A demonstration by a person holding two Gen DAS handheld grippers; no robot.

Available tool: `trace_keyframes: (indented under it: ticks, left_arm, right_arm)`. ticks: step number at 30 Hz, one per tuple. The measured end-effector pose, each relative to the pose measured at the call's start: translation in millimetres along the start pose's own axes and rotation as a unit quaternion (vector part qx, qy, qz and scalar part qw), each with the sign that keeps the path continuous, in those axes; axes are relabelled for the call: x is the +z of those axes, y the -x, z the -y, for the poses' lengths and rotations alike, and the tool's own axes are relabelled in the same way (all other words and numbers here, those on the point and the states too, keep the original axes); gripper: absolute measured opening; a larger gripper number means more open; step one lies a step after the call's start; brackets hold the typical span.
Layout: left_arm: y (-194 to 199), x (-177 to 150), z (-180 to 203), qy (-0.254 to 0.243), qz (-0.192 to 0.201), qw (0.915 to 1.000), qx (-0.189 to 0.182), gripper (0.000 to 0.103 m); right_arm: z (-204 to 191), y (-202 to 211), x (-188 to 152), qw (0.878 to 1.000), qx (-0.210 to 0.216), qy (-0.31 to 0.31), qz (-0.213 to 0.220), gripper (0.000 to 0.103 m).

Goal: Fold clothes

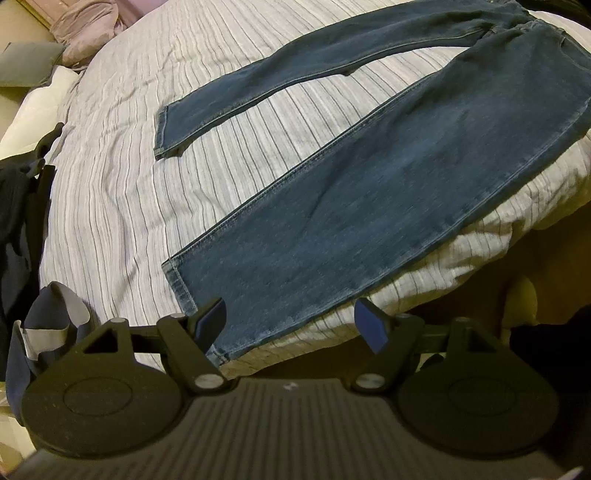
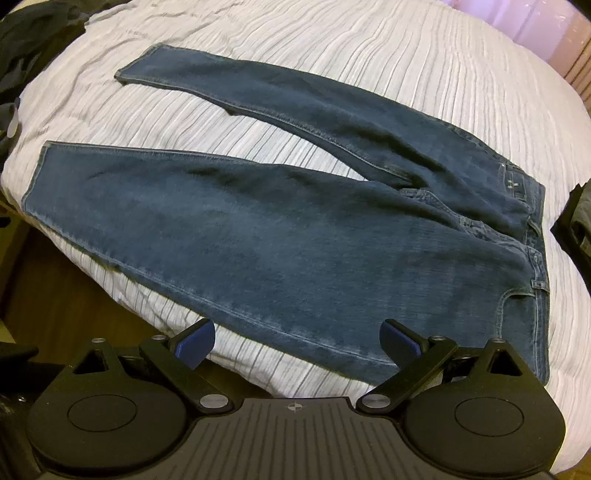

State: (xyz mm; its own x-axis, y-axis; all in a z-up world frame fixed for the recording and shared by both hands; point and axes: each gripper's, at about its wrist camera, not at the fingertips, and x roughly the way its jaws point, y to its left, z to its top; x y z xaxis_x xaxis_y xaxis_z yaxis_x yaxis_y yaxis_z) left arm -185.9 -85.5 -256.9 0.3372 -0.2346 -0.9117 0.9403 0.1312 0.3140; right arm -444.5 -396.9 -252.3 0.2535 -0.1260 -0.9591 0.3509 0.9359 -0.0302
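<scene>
Left gripper (image 1: 290,321) gapes empty above jeans (image 1: 369,203).

Blue jeans (image 2: 295,221) lie flat on a striped bedspread (image 1: 122,206), legs splayed, a bare wedge of cover open between them. Dark clothing (image 1: 14,229) crowds the bed's edge beyond the hems; pink bedding (image 1: 88,29) is heaped at a far corner. The cover above the far leg lies clear.

Bed with grey-striped white quilt (image 2: 332,48); blue denim jeans (image 2: 295,236) spread flat, legs apart, near edge.
</scene>
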Motion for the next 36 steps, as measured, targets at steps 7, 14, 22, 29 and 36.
trace_keyframes:
  ticks: [7,14,22,29,36]
  left_arm:
    - [-13,-6,2,-0.022,0.0,0.9997,0.007,0.074]
    - [-35,-11,17,-0.097,0.014,0.995,0.017,0.066]
    - [-94,-46,59,-0.276,0.005,0.9602,0.041,0.054]
    - [-129,-52,59,-0.298,0.007,0.9509,0.082,0.033]
    - [-99,-36,30,-0.28,0.035,0.958,0.051,0.005]
  right_arm:
    - [12,-1,-1,1.0,-0.017,-0.019,-0.005,0.098]
    - [38,5,-10,0.998,-0.039,-0.05,0.015,0.098]
    - [42,-1,-14,0.998,-0.058,-0.024,0.03,0.098]
    - [52,-10,-14,0.997,-0.075,-0.018,0.026,0.069]
    - [59,-14,-16,0.995,-0.092,-0.019,0.022,0.069]
